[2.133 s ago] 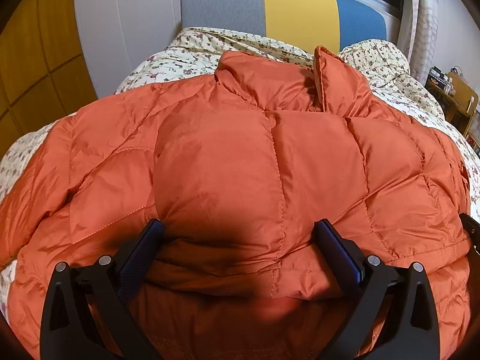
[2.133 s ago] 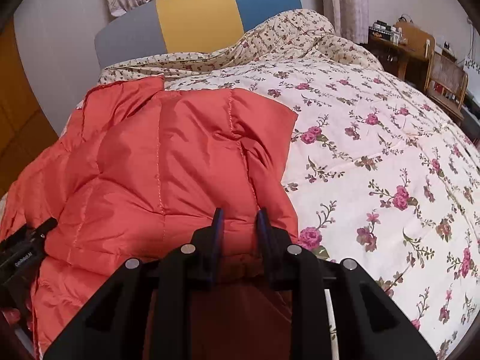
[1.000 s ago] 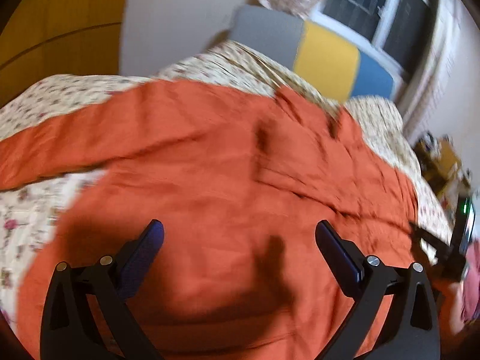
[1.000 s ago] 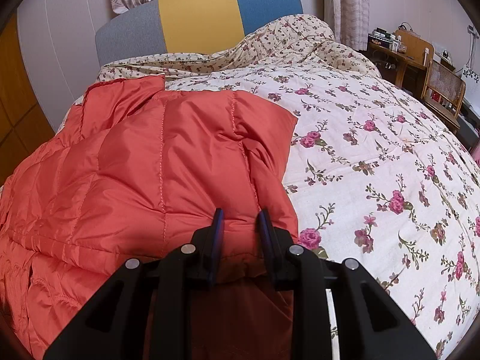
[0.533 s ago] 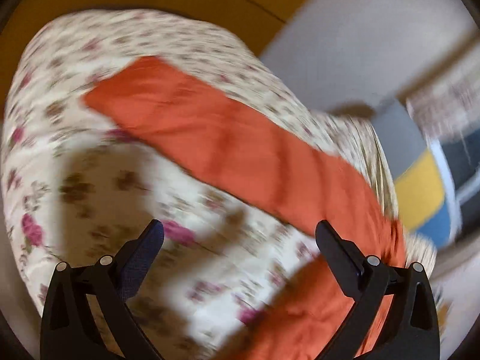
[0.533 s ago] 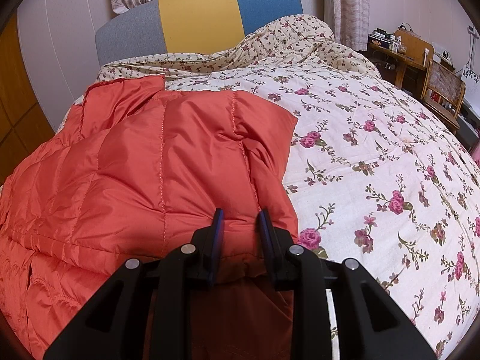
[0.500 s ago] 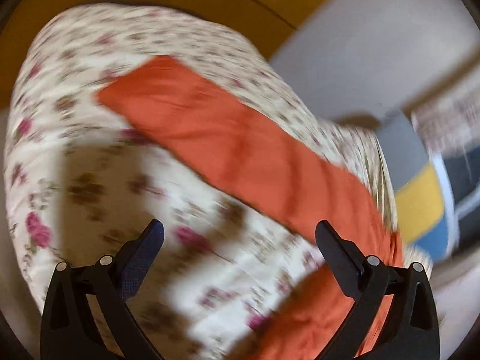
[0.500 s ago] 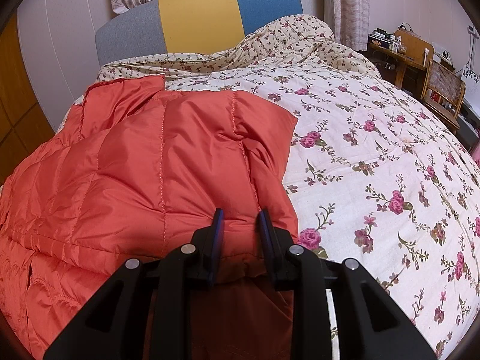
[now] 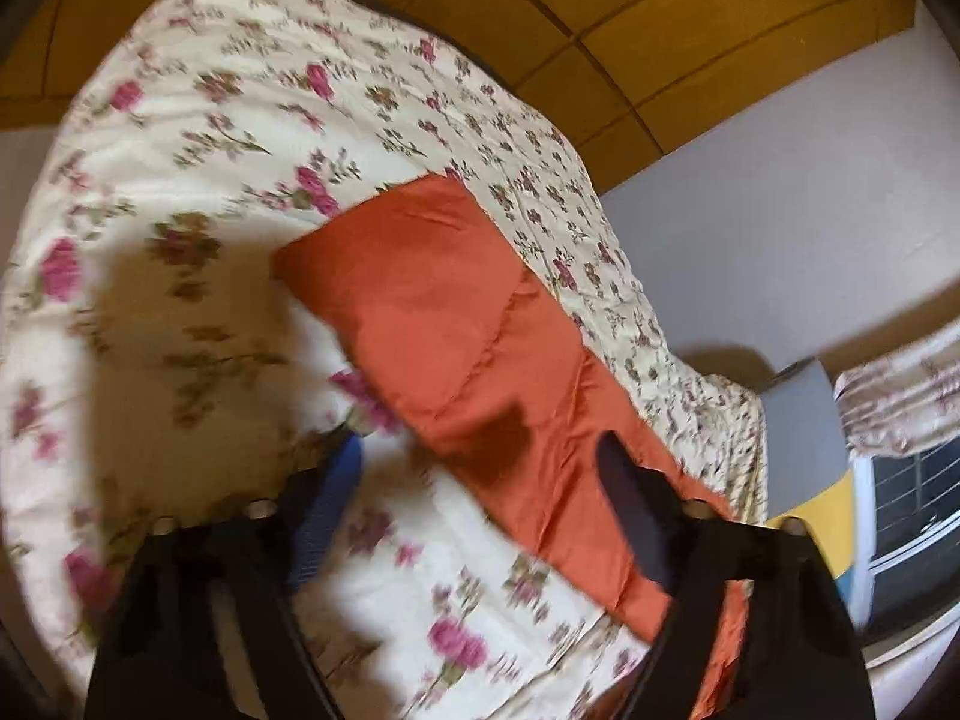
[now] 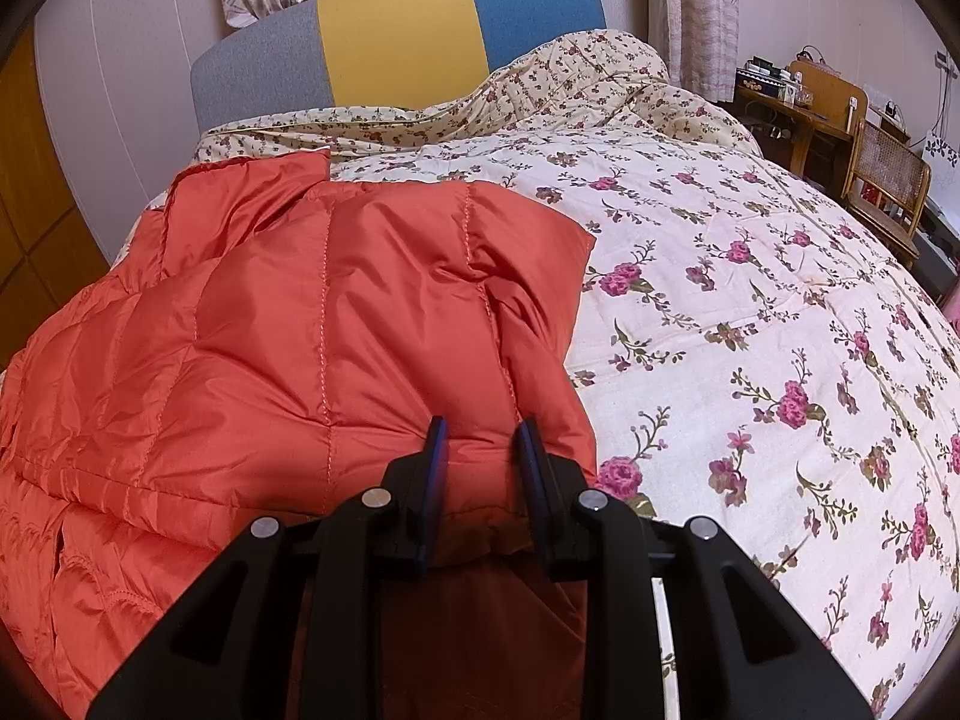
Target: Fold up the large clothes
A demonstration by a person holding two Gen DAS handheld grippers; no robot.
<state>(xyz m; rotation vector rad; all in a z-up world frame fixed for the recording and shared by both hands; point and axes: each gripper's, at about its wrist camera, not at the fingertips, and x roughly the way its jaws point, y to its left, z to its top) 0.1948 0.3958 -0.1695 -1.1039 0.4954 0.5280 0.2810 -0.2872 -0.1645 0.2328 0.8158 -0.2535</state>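
**Left gripper closes in on the outstretched sleeve while the right pins the folded side**

Everything here is placed against the orange puffer jacket (image 10: 312, 348), which lies on the floral quilt (image 10: 750, 312) of the bed.

Left first. In the left wrist view the jacket's sleeve (image 9: 456, 324) stretches away from the body as one long orange strip. Its cuff end points up and to the left in the picture, and its shoulder end runs down to the right, past the right-hand finger. The left gripper (image 9: 480, 504) sits low over the strip's near part. Its jaws are closing but remain fairly wide, and no pad presses on fabric yet. The right-hand finger overlaps the sleeve's orange cloth, while the left-hand finger (image 9: 327, 510) stands over bare quilt just beside the sleeve's lower edge. The sleeve's long axis therefore crosses the jaw line at a slant and lies mostly toward the right-hand finger. This view is blurred, so finer contact cannot be told.

Right next. The right gripper (image 10: 480, 450) has narrow jaws clamped on a bunched ridge of the jacket's near edge, where one side is already folded over the body.

In my judgement the sleeve is the left hand's job, as it is far nearer.
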